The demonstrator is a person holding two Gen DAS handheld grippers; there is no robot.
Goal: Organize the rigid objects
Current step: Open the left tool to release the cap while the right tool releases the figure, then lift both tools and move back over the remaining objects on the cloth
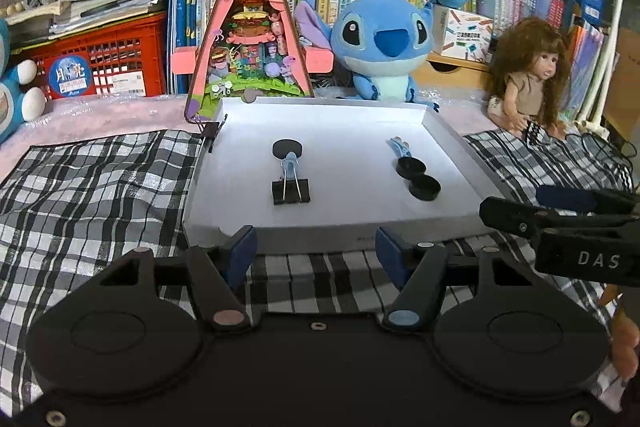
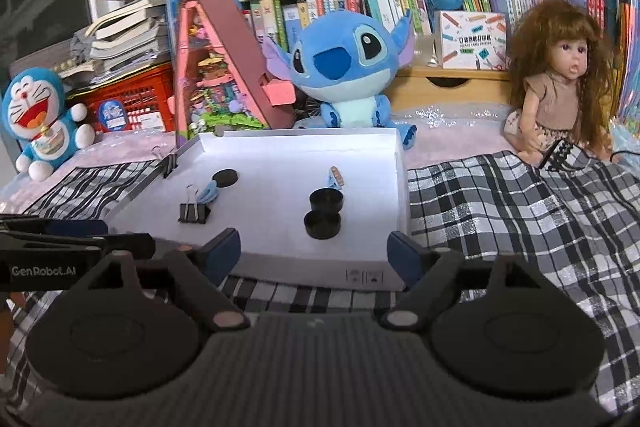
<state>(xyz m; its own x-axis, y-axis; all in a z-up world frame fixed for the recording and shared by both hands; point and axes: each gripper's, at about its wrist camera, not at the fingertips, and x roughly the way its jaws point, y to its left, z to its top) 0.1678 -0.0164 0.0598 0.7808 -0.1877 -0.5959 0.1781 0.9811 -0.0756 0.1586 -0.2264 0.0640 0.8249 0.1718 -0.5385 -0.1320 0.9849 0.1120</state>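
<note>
1. So the stuff being sorted is all sitting in the shallow white tray, in two little groups. Toward the left edge: a black binder clip near the front, a small blue clip touching it just behind, then a flat black disc.
2. Toward the right edge: two black pucks touching each other, one behind the other, with another blue clip right behind them. There's also a second binder clip clamped on the tray's rim at the back left corner.
3. Handling guess: everything here looks small, stiff and light. The pucks look smooth-sided, so I'd squeeze across the round wall. The binder clip is best taken by its black body, not the wire handles, which will probably swivel. The flat disc is the annoying one, low enough that you'd have to come at its edge.
4. Left gripper hangs just in front of the tray's front edge, jaws apart, nothing between them.
5. Right gripper, same deal: spread wide, empty, at the front edge, beside the left one.
6. The tray sits on a black-and-white checked cloth, with a blue plush and a doll behind it.
</note>
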